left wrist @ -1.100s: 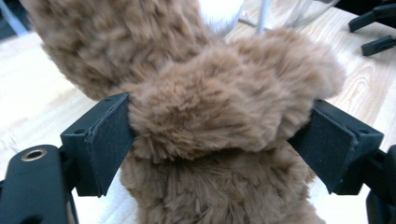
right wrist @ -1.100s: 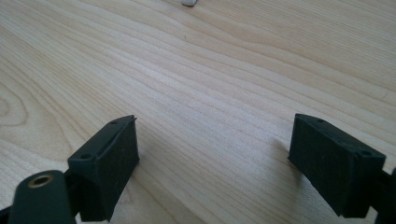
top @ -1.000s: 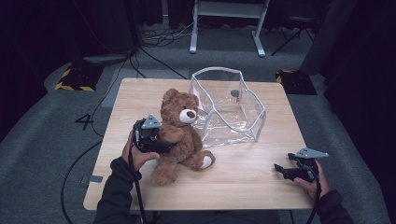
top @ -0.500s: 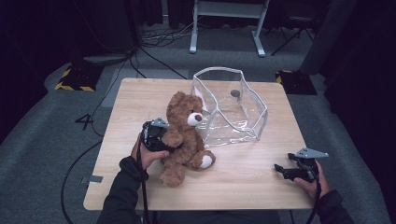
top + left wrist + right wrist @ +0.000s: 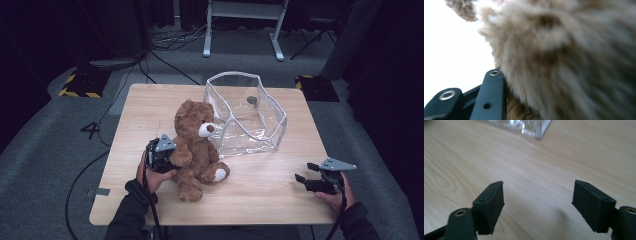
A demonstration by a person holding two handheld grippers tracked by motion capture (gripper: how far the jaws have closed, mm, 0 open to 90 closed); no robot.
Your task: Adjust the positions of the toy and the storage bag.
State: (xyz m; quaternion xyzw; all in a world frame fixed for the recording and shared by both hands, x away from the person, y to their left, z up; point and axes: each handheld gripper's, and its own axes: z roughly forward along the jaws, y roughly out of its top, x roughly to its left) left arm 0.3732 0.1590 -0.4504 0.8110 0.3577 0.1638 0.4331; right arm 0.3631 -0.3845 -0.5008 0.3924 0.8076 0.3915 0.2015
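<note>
A brown teddy bear [image 5: 197,145] sits upright on the wooden table [image 5: 260,195], facing right. Behind it and to the right stands a clear plastic bag [image 5: 250,117] with a grey rim, its mouth open. My left gripper [image 5: 167,155] is at the bear's side by its arm. Its jaws have just been closing, and brown fur [image 5: 564,62] presses against the one visible finger [image 5: 490,97]. My right gripper [image 5: 302,177] rests low over the table's right front. Its jaws have just closed a little and stand open over bare wood [image 5: 539,205].
A corner of the clear bag [image 5: 524,126] lies ahead of the right gripper. Beyond the table are a metal stand [image 5: 242,25], floor cables and yellow-black striped blocks [image 5: 80,82]. Dark curtains surround the area.
My left hand has moved right, in against the bear, and its jaws have closed on the fur. The bear has shifted a little to the right. The right hand has stayed put.
</note>
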